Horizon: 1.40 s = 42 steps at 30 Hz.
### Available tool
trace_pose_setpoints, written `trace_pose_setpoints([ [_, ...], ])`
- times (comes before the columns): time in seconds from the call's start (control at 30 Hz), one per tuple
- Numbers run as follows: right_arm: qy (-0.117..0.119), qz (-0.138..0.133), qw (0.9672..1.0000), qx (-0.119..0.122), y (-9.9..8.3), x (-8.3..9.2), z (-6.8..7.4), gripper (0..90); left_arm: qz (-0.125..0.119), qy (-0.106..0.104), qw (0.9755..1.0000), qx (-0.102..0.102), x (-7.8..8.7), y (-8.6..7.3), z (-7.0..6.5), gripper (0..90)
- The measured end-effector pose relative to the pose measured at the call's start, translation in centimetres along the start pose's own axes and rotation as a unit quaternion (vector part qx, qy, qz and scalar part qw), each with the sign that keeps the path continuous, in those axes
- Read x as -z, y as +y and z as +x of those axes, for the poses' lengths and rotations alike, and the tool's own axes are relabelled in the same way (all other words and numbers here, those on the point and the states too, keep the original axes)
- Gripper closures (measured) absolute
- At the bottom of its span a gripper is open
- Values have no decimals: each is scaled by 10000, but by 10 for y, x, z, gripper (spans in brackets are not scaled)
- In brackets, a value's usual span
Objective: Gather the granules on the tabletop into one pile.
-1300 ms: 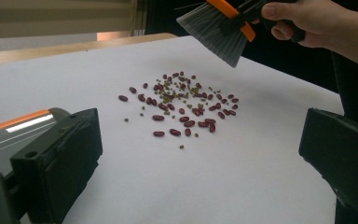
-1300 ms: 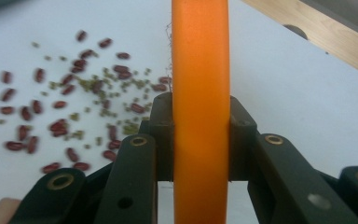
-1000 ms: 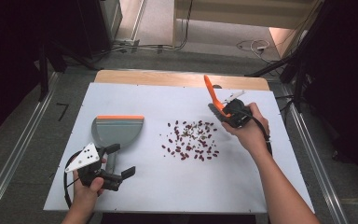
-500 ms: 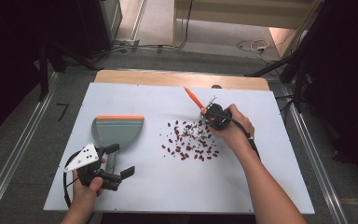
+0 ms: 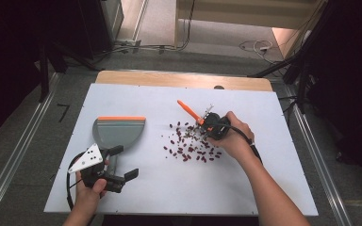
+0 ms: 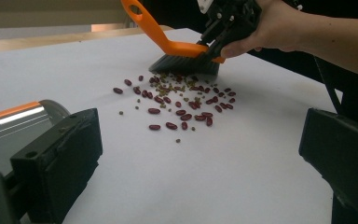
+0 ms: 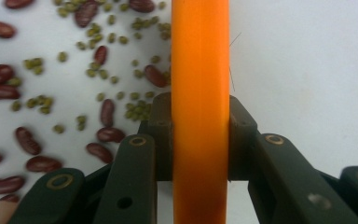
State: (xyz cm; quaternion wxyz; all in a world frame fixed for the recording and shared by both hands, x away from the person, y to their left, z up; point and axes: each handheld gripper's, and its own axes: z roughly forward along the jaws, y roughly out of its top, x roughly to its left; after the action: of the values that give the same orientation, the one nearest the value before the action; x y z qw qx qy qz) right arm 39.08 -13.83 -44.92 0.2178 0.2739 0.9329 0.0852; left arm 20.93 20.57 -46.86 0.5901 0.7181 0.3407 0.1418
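- High view: on the white table [image 5: 273,188] the right gripper [image 5: 212,128] is clamped on an orange hand brush [image 5: 190,112], whose handle runs up and away toward the far edge while its bristle end sits at the far right fringe of the scattered beans [image 5: 188,146]. The grey dustpan [image 5: 119,133], orange strip along its far end, lies toward the left edge, its mouth not clearly readable from here. The left gripper [image 5: 122,162] rests near the front left corner, beside the dustpan's handle, jaws spread with nothing between them. The beans lie between brush and dustpan, so I judge the sweep should run leftward, across the brush's long axis; the right hand is the nearer one to the beans.
- Left gripper view: its own two black jaws stand wide apart, empty. Past them the red kidney beans [image 6: 186,109] and small green beans are spread mid-table, and the brush's dark bristles [image 6: 184,64] touch down at the pile's far side, with the right gripper [image 6: 228,21] gripping the orange back. The dustpan [image 6: 18,123] shows at the near left.
- Right gripper view: the jaws are pressed tight on both flanks of the orange brush handle [image 7: 199,93], which runs straight up the middle; kidney beans [image 7: 107,112] and green mung-like beans [image 7: 88,70] lie all to its left, bare table to its right.
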Motion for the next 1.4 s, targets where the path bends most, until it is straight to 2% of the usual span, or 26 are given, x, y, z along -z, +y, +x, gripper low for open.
trace_pose_setpoints([
  [0.2, 30, -72, 9999, 116, -5, 5, 14, 682, -2, -17, 10000, -3, 0, 0, 0, 4],
  [0.37, 201, -130, 9995, 201, -9, 10, 18, 681, 4, -15, 10000, -4, 0, 0, -1, 4],
  [0.43, 171, -141, 9994, 284, -9, 12, 18, 682, 6, -6, 10000, -6, 0, 0, -1, 4],
  [0.53, 309, -247, 9991, 140, -8, 19, 7, 686, 4, 7, 10000, -20, 1, 1, -1, 4],
  [0.63, 131, -404, 9991, 69, -1, 23, -3, 686, 7, 14, 10000, -11, 1, 0, 0, 4],
  [0.7, 90, -475, 9987, 158, 9, 23, -8, 686, -5, 5, 10000, -7, 0, 0, 0, 4],
  [0.8, 32, -607, 9970, 470, 27, 18, -10, 686, -1, -3, 10000, -13, 0, 0, -1, 4],
  [0.9, 31, -715, 9949, 716, 47, 9, -4, 686, 11, 4, 10000, -35, 1, 0, 0, 4],
  [0.97, -65, -837, 9888, 1234, 58, 1, 0, 685, -6, 5, 10000, -21, 2, 0, 1, 4],
  [1.0, -187, -857, 9856, 1443, 63, -4, 3, 685, -3, 9, 10000, -2, 2, -1, 1, 4],
  [1.07, -410, -804, 9805, 1748, 72, -11, 10, 685, 2, 2, 10000, -9, 3, -1, 2, 4],
  [1.1, -395, -810, 9791, 1825, 75, -14, 11, 686, -4, 1, 10000, 1, 3, -1, 2, 4],
  [1.2, -157, -864, 9778, 1903, 79, -19, 17, 685, -13, 3, 10000, 14, 4, -1, 3, 4],
  [1.33, 9, -773, 9762, 2025, 75, -18, 22, 684, 17, -10, 10000, 12, 2, -2, 3, 4],
  [1.4, 80, -768, 9736, 2146, 70, -16, 25, 683, 29, -7, 10000, 3, 2, -1, 3, 4],
])
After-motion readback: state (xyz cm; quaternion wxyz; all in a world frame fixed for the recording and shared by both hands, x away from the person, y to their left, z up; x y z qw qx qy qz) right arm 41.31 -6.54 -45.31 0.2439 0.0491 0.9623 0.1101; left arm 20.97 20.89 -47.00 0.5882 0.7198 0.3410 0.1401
